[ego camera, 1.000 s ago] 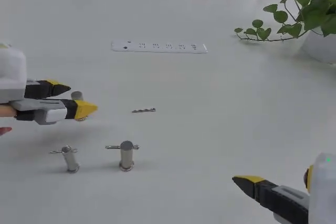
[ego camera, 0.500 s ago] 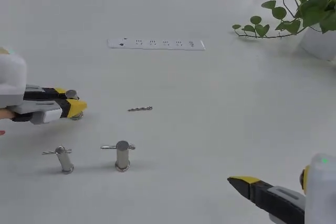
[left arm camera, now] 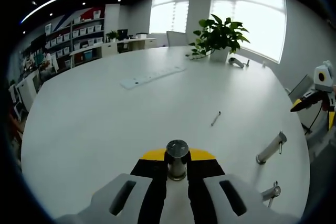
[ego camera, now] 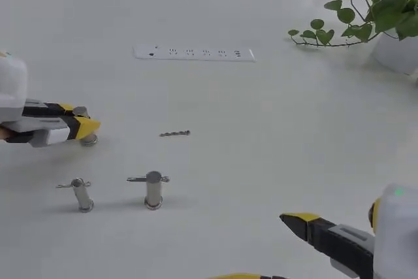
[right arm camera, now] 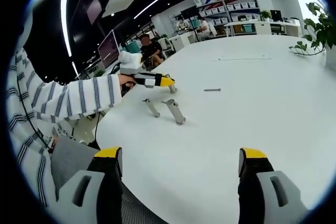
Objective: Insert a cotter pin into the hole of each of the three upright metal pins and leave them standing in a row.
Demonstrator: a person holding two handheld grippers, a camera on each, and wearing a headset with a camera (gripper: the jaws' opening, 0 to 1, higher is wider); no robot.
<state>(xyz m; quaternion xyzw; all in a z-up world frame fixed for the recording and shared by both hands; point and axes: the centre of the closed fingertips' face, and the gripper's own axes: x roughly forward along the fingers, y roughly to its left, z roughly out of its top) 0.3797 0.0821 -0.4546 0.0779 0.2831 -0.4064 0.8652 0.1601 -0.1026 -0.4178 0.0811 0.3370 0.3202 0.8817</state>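
Between the yellow-tipped jaws of my left gripper (ego camera: 83,120) (left arm camera: 177,155) stands a bare metal pin (left arm camera: 177,159), upright on the white table, its foot (ego camera: 89,140) showing below the jaws. Two more upright pins (ego camera: 82,195) (ego camera: 153,190) stand in front of it, each with a cotter pin through its head. One loose cotter pin (ego camera: 175,134) (left arm camera: 215,118) lies flat to the right. My right gripper (ego camera: 261,247) (right arm camera: 180,153) hovers wide open at the near right, holding nothing.
A white power strip (ego camera: 194,53) lies at the back of the table. A leafy plant (ego camera: 382,4) in a white pot stands at the far right. A striped sleeve (right arm camera: 63,103) shows behind the left gripper.
The left gripper's jaws, apart around the bare pin a second ago, have drawn together on it. The right gripper has hardly moved.
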